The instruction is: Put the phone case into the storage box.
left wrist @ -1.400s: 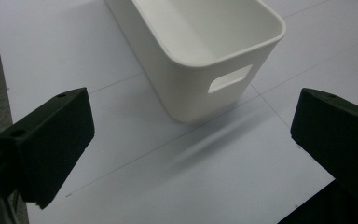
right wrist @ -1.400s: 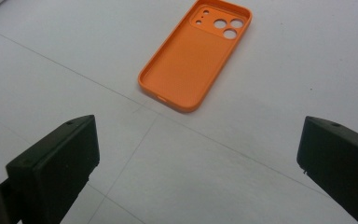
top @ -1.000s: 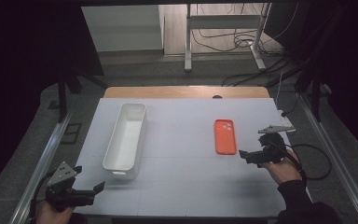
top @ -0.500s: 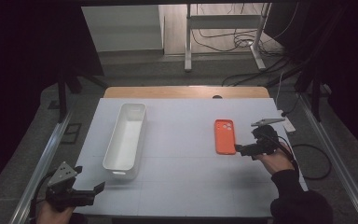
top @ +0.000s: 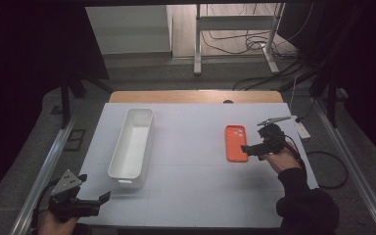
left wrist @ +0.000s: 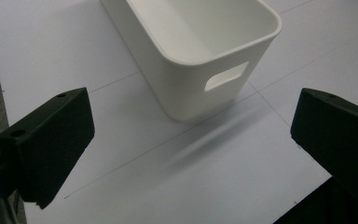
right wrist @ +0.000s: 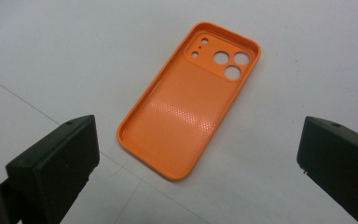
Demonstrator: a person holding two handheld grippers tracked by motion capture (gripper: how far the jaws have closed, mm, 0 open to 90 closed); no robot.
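An orange phone case (top: pixel 236 142) (right wrist: pixel 191 96) lies flat on the white table, open side up, camera holes at its far end. My right gripper (top: pixel 247 149) (right wrist: pixel 200 163) hovers just right of it, jaws spread wide with nothing between them. A long white bin (top: pixel 132 141) (left wrist: pixel 200 42) stands empty on the table's left half. My left gripper (top: pixel 100 199) (left wrist: pixel 191 154) sits near the front left corner, open, pointing at the bin's near end with its handle slot.
The white tabletop (top: pixel 191 186) ends at a wooden strip (top: pixel 196 96) along the back. Metal rails (top: pixel 44 166) run down both sides. A white adapter with a cable (top: pixel 302 129) lies off the right edge. A desk frame (top: pixel 235 29) and cables stand on the floor behind.
My right gripper has moved forward and left, closing in on the orange case. The left gripper has stayed near the front left corner.
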